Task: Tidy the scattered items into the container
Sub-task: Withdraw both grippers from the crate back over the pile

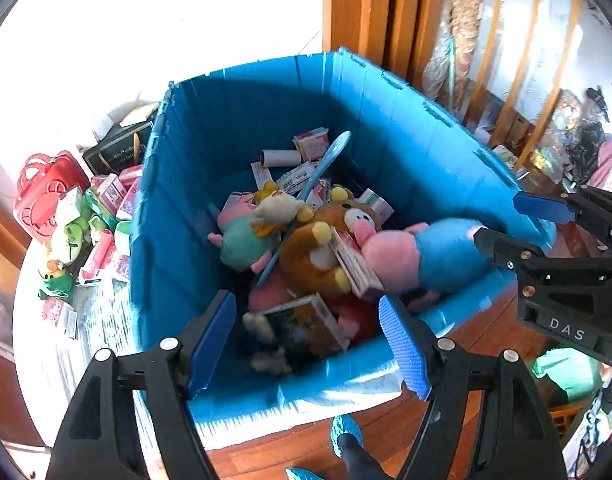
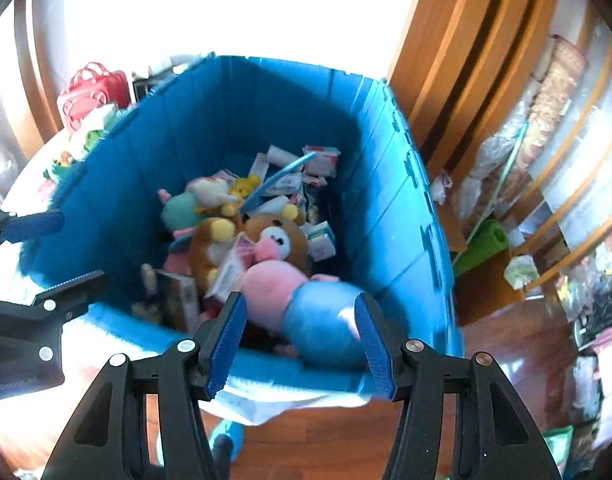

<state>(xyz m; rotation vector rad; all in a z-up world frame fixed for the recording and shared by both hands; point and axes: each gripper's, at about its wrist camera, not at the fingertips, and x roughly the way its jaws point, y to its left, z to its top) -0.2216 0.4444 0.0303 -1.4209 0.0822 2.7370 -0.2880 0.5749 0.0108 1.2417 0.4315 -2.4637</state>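
A big blue bin (image 1: 385,76) (image 2: 306,68) stands below both grippers, holding several toys and small boxes. A pink pig plush in a blue dress (image 1: 425,248) (image 2: 298,292) lies on top by the near right wall, against a brown bear plush (image 1: 317,256) (image 2: 266,236). My right gripper (image 2: 300,344) (image 1: 497,220) hovers open over the pig's blue end, its pads apart from the cloth. Over the bin's near wall my left gripper (image 1: 306,344) (image 2: 84,246) is open, with nothing between its fingers. More small boxes and green plush toys (image 1: 86,232) lie outside the bin on the left.
A red plastic basket (image 1: 46,192) (image 2: 94,88) and a dark box (image 1: 118,152) stand left of the bin on a white surface. Wooden door frames (image 1: 365,8) and cluttered shelves rise on the right. A person's foot in a blue cover (image 1: 345,436) stands on the wooden floor.
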